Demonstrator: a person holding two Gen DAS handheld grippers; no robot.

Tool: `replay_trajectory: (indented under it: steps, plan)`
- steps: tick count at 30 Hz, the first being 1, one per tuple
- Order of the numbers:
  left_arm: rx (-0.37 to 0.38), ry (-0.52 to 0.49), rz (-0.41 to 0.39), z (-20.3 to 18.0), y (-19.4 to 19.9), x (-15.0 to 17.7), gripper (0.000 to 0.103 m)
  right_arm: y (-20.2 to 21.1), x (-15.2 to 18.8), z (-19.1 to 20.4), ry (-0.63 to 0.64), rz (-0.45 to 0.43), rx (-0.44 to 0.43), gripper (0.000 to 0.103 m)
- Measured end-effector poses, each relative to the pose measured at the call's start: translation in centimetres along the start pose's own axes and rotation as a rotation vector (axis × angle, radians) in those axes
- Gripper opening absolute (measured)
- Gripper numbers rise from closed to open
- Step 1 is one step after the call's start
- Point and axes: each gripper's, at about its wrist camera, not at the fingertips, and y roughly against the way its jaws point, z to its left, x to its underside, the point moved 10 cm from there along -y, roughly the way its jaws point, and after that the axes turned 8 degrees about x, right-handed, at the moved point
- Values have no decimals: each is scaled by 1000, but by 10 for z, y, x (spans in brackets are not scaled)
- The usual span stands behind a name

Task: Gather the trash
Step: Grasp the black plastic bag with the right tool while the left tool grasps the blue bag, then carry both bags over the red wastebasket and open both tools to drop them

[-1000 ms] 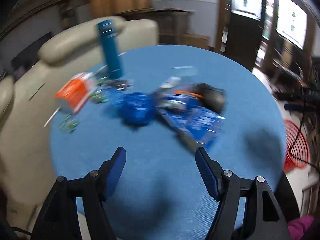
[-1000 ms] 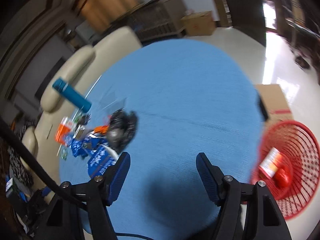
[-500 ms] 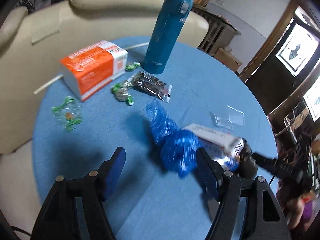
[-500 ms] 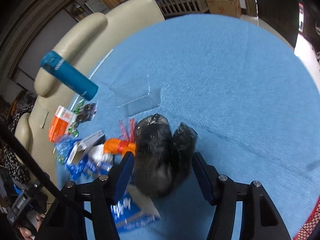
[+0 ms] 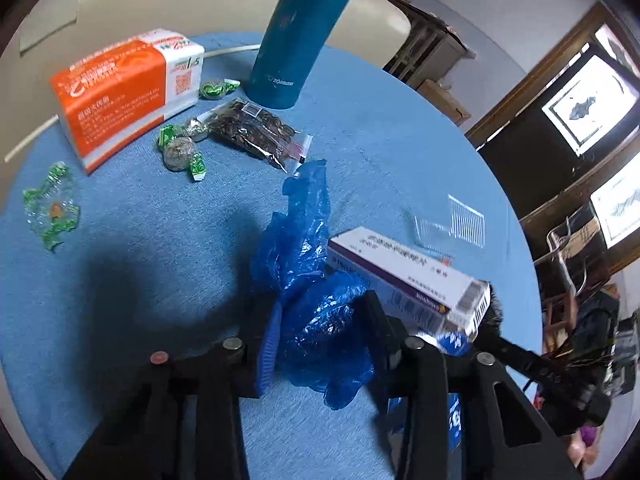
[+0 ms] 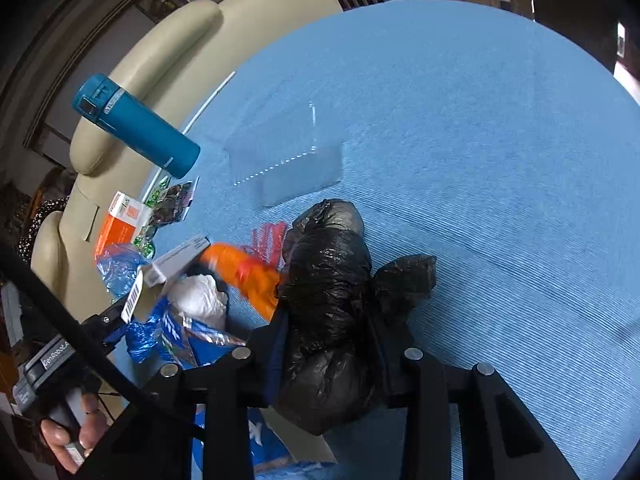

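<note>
A trash pile lies on the round blue table (image 5: 140,280). In the left wrist view, my left gripper (image 5: 322,312) is closing its jaws on a crumpled blue plastic bag (image 5: 296,248), and both pads press into it. A white and purple box (image 5: 400,268) leans against the bag's right side. In the right wrist view, my right gripper (image 6: 326,320) is shut on a crumpled black plastic bag (image 6: 324,276). To the left of the black bag lie an orange wrapper (image 6: 248,272) and a white crumpled tissue (image 6: 200,296).
A teal bottle (image 5: 304,32) stands at the table's far side beside an orange tissue pack (image 5: 120,92), a bag of seeds (image 5: 256,132) and green candy wrappers (image 5: 50,208). A clear plastic container (image 6: 288,160) lies beyond the black bag. A cream sofa (image 6: 168,36) borders the table.
Both grippers came down onto the trash pile and closed. The left one now squeezes the blue bag and the right one has taken hold of the black bag.
</note>
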Motion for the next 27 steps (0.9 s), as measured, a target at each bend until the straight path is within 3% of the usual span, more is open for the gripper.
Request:
replay_trajectory:
  steps: [6, 12, 19, 27]
  plan:
    - [-82, -35, -26, -1, 35, 14, 36, 39, 7, -12, -6, -79, 0, 38]
    - [-133, -158, -126, -43, 94, 30, 36, 98, 15, -19, -9, -182, -31, 38]
    - [-113, -337, -223, -117, 145, 51, 36, 166, 30, -6, 27, -317, -65, 38]
    - [-82, -458, -261, -175, 167, 78, 36, 237, 49, -13, 28, -449, -84, 38]
